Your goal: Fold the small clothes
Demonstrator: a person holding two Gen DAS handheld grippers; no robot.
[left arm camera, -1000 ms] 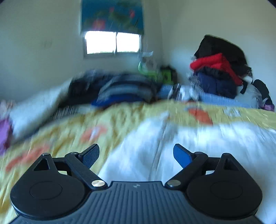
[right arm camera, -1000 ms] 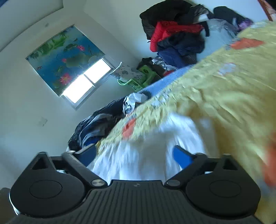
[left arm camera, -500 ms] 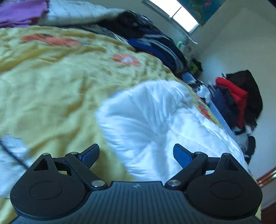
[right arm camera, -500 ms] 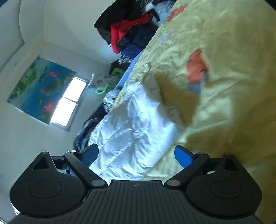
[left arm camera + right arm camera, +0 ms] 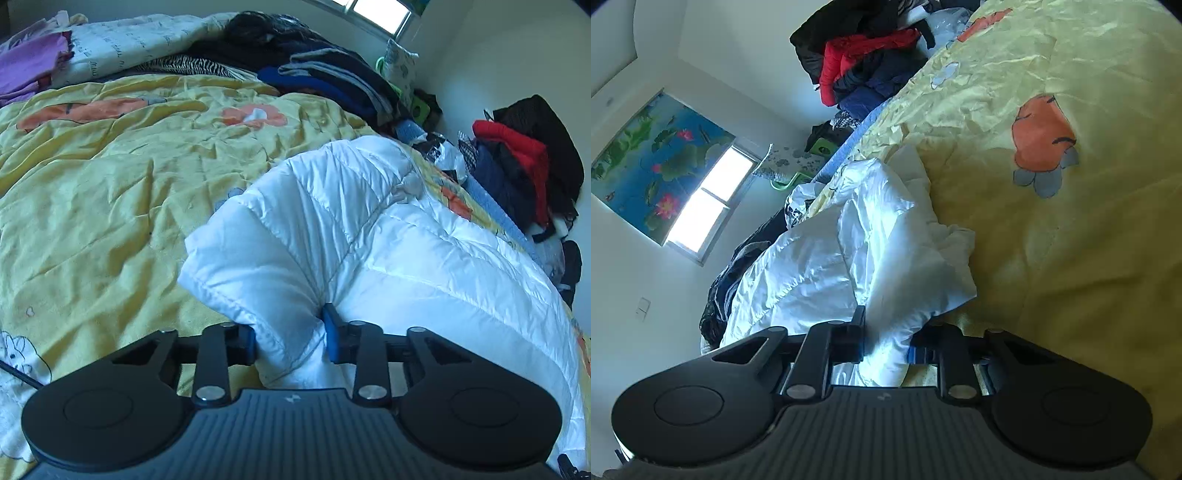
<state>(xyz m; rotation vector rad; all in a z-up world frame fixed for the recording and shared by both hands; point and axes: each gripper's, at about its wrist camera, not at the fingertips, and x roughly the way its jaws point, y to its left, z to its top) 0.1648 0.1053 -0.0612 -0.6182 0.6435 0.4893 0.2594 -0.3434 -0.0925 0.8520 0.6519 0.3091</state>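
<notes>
A white quilted puffer jacket (image 5: 406,254) lies on the yellow flowered bedspread (image 5: 110,192). In the left wrist view my left gripper (image 5: 290,338) is shut on a bunched edge of the jacket near its sleeve, the blue pads pressing the fabric from both sides. In the right wrist view the same jacket (image 5: 820,266) lies crumpled, and my right gripper (image 5: 886,345) is shut on its near edge, on the bedspread (image 5: 1071,240).
Folded dark clothes (image 5: 332,77) and a pale blanket (image 5: 129,40) lie at the far side of the bed. A pile of red, black and navy clothes (image 5: 524,162) stands by the wall. A window with a flowered blind (image 5: 665,166) is behind.
Both grippers were open above the jacket; they have come down and closed on its edges. The views have steadied.
</notes>
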